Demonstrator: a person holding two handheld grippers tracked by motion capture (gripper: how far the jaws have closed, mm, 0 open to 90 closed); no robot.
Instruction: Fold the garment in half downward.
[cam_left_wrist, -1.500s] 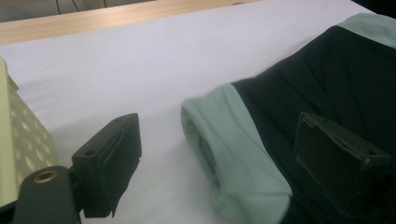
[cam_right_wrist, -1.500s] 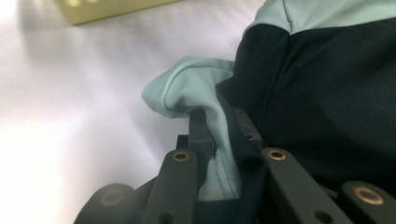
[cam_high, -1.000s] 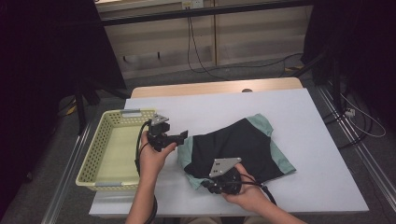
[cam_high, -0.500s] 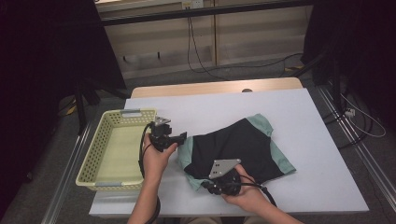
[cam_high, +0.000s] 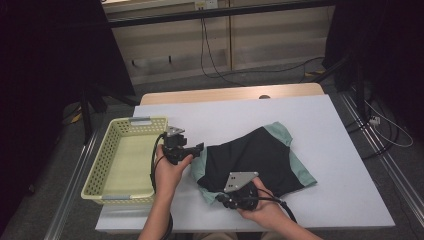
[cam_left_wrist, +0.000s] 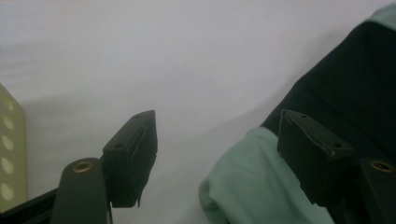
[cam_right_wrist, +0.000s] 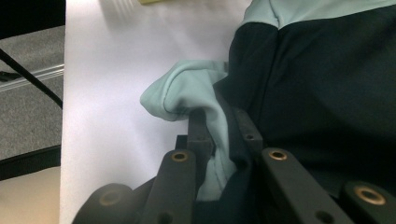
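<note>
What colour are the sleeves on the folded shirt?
Pale mint green sleeves on a black shirt; clearest in the right gripper view.

Folded cloth garment (cam_high: 255, 160) — black body, mint-green sleeves and hem. Perforated plastic basket (cam_high: 107, 175) — pale yellow, hole-grid walls. Flat table top (cam_high: 330, 125) plain white.

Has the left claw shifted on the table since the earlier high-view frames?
Barely. The left claw sits between the basket and the shirt, as before. Its jaws have just been opening, empty, at the mint sleeve.
</note>
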